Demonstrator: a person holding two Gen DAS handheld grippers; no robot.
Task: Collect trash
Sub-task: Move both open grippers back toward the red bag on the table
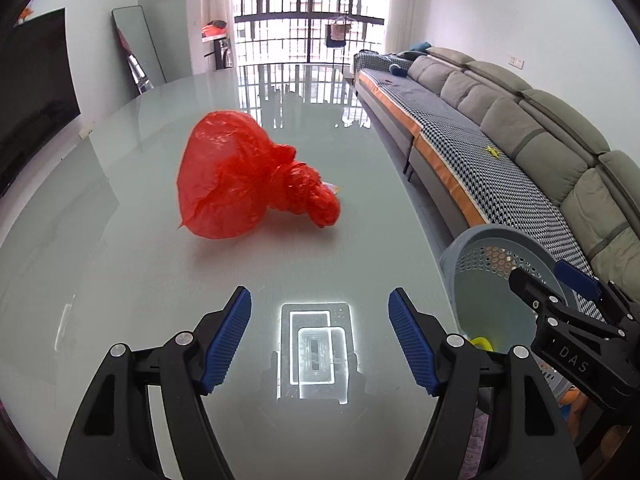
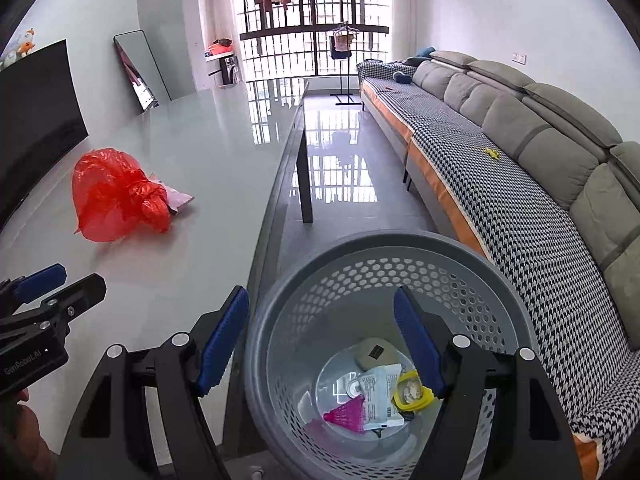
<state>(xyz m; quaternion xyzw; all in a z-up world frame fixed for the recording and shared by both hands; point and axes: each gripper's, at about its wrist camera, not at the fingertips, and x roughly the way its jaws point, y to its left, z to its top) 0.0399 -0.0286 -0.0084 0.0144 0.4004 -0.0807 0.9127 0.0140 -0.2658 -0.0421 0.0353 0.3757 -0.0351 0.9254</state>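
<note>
While the glass table [image 1: 120, 280] fills most of both views, the sofa [image 2: 520, 184] runs along the right wall and the grey basket [image 2: 400, 248] stands on the floor just off the table's right edge, with wrappers [image 2: 376, 392] and a yellow scrap already lying at its bottom. The red bag [image 1: 232, 176] lies alone on the table, left of centre and well ahead of the left gripper [image 1: 320, 340], whose jaws are spread wide and hold nothing. The right gripper [image 2: 322, 342] hangs over the basket, jaws likewise wide and empty. The bag looks thin, puffed with air and very light, so it should crush softly and may skid on the slick glass. Its twisted knot [image 1: 308, 196] on the right looks the firmest place to pinch. Something pale, perhaps paper [image 2: 180, 198], peeks from behind the knot.
</note>
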